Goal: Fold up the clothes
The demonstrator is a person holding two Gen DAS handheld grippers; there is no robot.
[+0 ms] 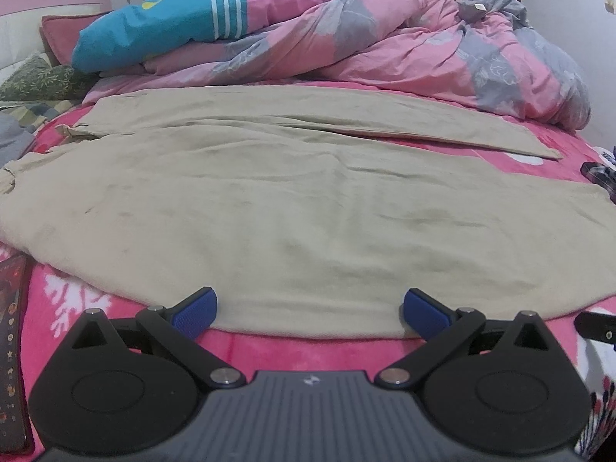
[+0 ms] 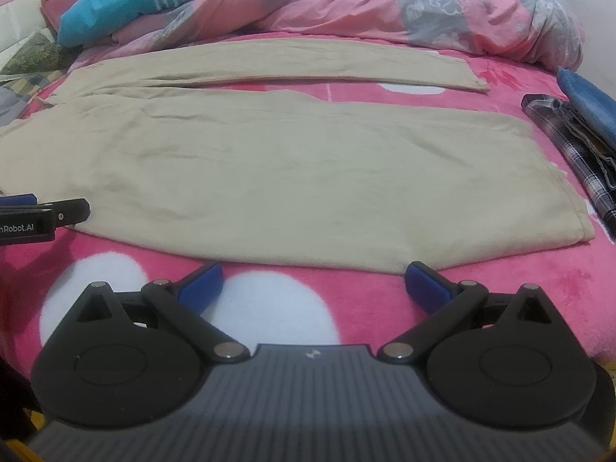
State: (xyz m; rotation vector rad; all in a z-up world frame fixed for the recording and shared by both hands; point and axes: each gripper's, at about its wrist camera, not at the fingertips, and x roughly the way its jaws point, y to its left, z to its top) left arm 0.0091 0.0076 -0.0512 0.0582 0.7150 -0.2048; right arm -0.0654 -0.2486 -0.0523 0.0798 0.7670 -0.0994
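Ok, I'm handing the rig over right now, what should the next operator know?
Left gripper: open, empty, at the near edge of the trousers.
Right gripper: open, empty, just short of that edge, nearer the leg ends.
Trousers lie flat on the pink blanket, legs spread apart, waist to the left.
Done: laid out. Left: every fold.

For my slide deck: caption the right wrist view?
Open right claw poised at near edge of beige trousers spread flat on pink blanket.
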